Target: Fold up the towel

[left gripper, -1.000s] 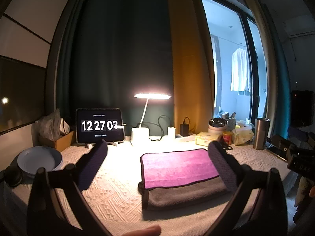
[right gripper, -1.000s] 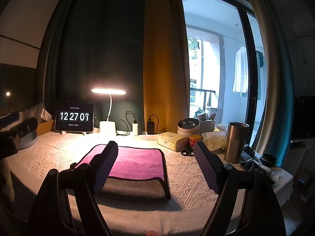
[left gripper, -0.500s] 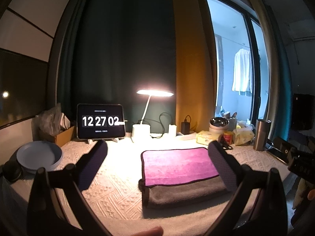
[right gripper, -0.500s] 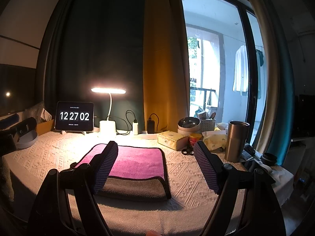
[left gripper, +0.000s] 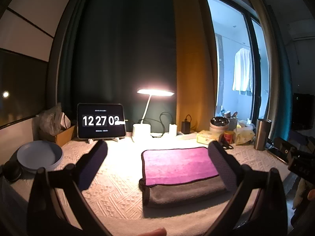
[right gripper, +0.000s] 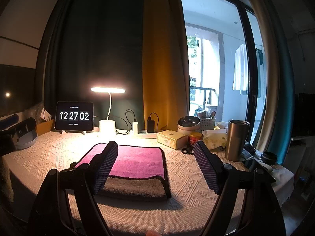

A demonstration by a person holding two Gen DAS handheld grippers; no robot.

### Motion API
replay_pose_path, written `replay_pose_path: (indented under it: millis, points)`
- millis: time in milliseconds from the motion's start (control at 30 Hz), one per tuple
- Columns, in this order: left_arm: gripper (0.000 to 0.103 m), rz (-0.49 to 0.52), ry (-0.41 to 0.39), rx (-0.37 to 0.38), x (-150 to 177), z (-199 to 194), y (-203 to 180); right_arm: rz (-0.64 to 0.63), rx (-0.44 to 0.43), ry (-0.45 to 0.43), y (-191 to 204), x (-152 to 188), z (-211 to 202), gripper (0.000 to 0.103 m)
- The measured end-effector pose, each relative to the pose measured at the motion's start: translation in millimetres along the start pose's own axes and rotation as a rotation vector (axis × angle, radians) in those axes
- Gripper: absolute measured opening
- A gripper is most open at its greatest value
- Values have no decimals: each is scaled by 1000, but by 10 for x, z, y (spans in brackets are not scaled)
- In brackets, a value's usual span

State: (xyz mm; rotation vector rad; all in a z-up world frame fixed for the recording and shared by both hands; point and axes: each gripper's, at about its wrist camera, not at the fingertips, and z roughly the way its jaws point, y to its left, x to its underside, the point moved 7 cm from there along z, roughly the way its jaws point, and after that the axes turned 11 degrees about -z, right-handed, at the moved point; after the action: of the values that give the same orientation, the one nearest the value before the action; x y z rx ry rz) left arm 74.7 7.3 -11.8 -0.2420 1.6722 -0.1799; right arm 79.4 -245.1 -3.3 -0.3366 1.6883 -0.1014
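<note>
Both grippers hang above the table's near edge, fingers spread wide and empty: the left gripper (left gripper: 157, 157) left of the cloth, the right gripper (right gripper: 155, 159) nearly over it. Just beyond lies the magenta-and-grey plush towel (right gripper: 135, 163), apparently already folded into a thick rectangle on the cream woven tablecloth (right gripper: 187, 177). Any further fold would likely go best with both near corners pinched, lifted together and laid edge to edge. Behind stand a black tablet clock (right gripper: 74, 116) and a lit white desk lamp (right gripper: 107, 106).
</note>
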Motion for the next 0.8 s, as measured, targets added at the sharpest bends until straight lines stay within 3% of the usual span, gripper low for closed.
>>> replay_pose_path:
  millis: [800]
  points:
    - [103,-6,3,-3,8,8,0,3,-1,3,3,7,3,82]
